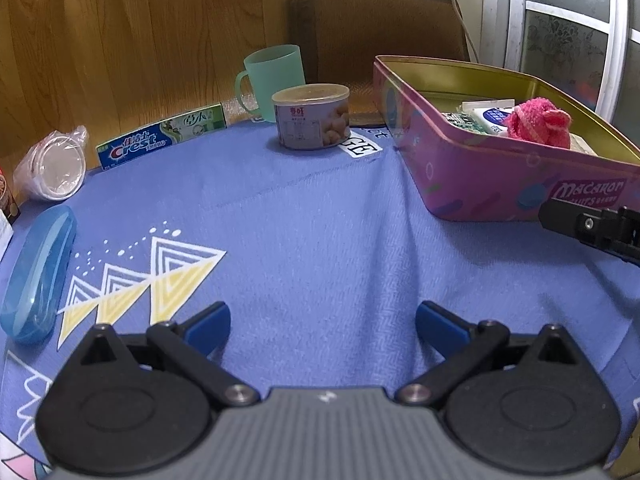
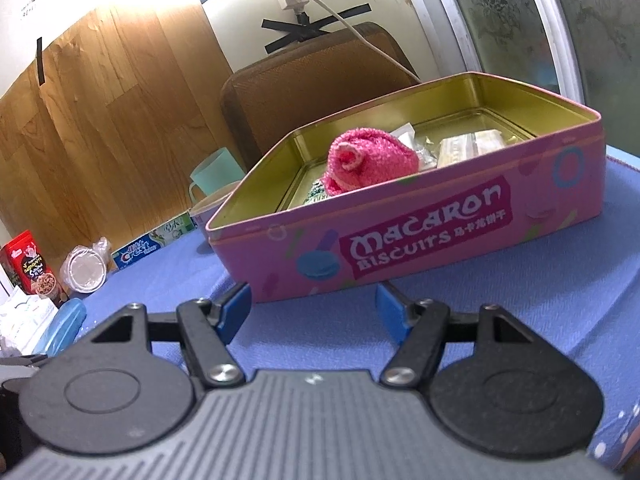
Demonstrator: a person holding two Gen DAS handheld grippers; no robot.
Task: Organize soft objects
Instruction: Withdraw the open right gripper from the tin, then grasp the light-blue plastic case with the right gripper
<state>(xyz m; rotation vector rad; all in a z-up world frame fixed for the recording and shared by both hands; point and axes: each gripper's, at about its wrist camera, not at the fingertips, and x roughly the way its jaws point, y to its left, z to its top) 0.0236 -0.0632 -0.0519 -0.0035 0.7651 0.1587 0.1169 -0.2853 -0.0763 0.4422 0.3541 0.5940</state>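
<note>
Pink fuzzy sock bundle [image 2: 366, 158] lies rolled up inside the pink biscuit tin [image 2: 420, 236], near its left corner, beside packets [image 2: 470, 146] and a tissue pack [image 1: 490, 117]. Presumably the tin serves as the bin for soft things. Right gripper [image 2: 314, 308] sits low just in front of the tin wall, fingers spread, holding nothing. Left gripper [image 1: 322, 326] hovers over bare blue cloth [image 1: 300, 220], also spread and empty. Hard items line the far edge, well apart from the tin: can [image 1: 312, 116], green mug [image 1: 272, 76], toothpaste box [image 1: 160, 138], blue case [image 1: 38, 272]. Sorting looks close to done.
</note>
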